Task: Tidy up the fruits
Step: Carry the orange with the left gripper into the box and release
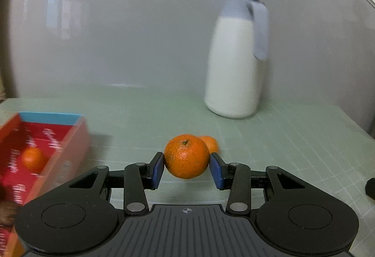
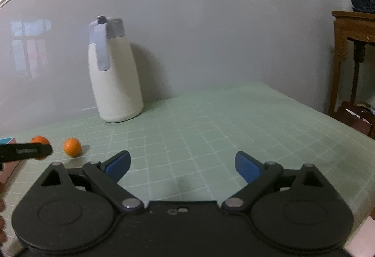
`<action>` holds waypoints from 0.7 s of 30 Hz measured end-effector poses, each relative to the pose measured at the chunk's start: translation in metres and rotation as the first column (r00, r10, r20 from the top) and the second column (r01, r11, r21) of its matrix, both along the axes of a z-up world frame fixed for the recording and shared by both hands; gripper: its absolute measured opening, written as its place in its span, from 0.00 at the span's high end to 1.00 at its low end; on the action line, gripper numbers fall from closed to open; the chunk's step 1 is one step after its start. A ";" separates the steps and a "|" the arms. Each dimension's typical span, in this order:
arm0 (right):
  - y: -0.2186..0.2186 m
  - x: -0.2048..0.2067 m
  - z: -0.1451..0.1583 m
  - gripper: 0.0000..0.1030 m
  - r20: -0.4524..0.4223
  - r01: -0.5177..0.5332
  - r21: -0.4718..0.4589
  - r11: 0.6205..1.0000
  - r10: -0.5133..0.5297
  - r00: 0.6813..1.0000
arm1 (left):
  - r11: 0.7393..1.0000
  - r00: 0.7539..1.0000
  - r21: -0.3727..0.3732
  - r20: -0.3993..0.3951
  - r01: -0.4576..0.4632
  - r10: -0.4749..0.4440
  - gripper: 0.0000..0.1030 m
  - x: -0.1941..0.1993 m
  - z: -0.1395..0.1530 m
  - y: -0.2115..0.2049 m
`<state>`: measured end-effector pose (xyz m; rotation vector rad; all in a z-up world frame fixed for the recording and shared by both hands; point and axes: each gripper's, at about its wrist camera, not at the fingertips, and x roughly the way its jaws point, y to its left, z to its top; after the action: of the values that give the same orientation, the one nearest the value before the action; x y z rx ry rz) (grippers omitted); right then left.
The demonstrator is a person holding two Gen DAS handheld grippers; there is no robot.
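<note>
My left gripper (image 1: 186, 166) is shut on a tangerine (image 1: 186, 156) and holds it above the green mat. A second tangerine (image 1: 210, 143) lies on the mat just behind it. A red box (image 1: 49, 137) with a blue inner rim stands at the left, with a third tangerine (image 1: 32, 159) inside. My right gripper (image 2: 182, 163) is open and empty over the mat. In the right wrist view the left gripper's finger (image 2: 25, 151) shows at the far left, across the held tangerine (image 2: 39, 141), with the loose tangerine (image 2: 72, 147) beside it.
A white thermos jug (image 1: 234, 65) with a grey lid and handle stands at the back against the wall; it also shows in the right wrist view (image 2: 114, 74). A wooden side table (image 2: 351, 50) stands beyond the table's right edge.
</note>
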<state>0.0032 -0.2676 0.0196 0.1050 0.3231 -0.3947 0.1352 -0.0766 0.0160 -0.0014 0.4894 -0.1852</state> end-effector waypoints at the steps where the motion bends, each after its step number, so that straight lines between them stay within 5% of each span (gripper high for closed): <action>1: 0.004 0.002 0.000 0.07 -0.001 -0.010 -0.001 1.000 0.010 1.000 | 1.000 1.000 0.001 0.013 -0.013 0.013 0.59 -0.004 0.004 0.010; 11: 0.053 0.024 -0.001 0.07 -0.026 -0.115 -0.037 0.993 0.114 0.993 | 0.982 0.980 0.059 0.098 -0.177 0.171 0.59 -0.023 0.024 0.114; 21: 0.104 0.046 -0.006 0.07 -0.063 -0.232 -0.074 0.970 0.228 0.972 | 0.958 0.959 0.045 -0.016 -0.282 0.283 0.59 -0.017 0.002 0.190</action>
<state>0.0491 -0.1635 0.0139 -0.0227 0.3684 -0.1800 0.1179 0.1130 0.0185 -0.0322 0.5101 0.1058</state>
